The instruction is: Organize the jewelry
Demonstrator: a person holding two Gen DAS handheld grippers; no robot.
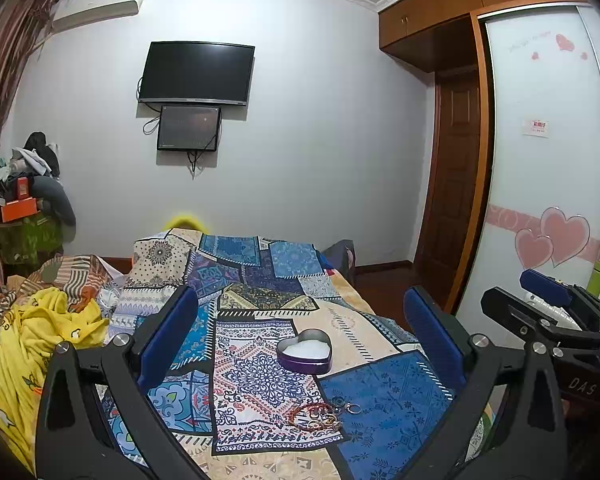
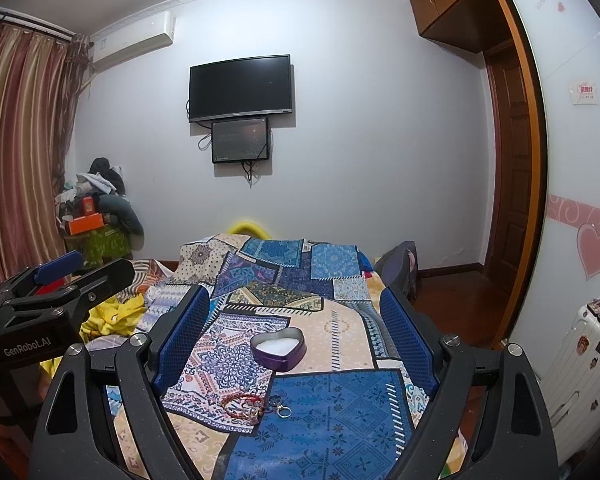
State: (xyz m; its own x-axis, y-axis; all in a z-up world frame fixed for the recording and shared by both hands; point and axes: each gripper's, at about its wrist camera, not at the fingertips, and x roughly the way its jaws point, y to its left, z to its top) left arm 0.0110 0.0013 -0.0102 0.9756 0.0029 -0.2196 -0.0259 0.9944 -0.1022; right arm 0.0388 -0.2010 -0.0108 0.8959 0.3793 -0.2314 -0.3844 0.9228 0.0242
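1. At the far left of the bed lies a crumpled yellow blanket (image 1: 32,344), beside a striped orange and brown cloth (image 1: 74,276).
2. The left hand-held gripper (image 1: 300,320) is held above the near part of the bed, its two blue-padded jaws spread wide with nothing between them. In the right wrist view it shows at the left edge (image 2: 66,270), also with nothing in it.
3. The bed is covered by a patchwork bedspread (image 1: 260,276) of blue, cream and dark patterned panels.
4. The pile of jewelry (image 1: 320,414) lies on the bedspread near the cameras, at the meeting of a white-patterned panel and a blue one: red beaded bracelets (image 2: 240,402), gold-coloured pieces, and metal rings (image 2: 281,407) just to their right. No jaw touches it.
5. Beyond the pile, apart from it, sits the heart-shaped tin (image 1: 305,350), purple-walled, lidless, with a white lining inside. Nothing from the pile is in it.
6. The right hand-held gripper (image 2: 296,316) is likewise wide open and empty, hanging above the bed with the tin and jewelry visible between its jaws.
7. On the back wall hangs a dark television (image 2: 240,88) with a smaller screen (image 2: 240,140) under it.
8. At the far right stand a wooden door (image 2: 512,184), a wardrobe panel with pink hearts (image 1: 556,236), and a white suitcase (image 2: 580,364).
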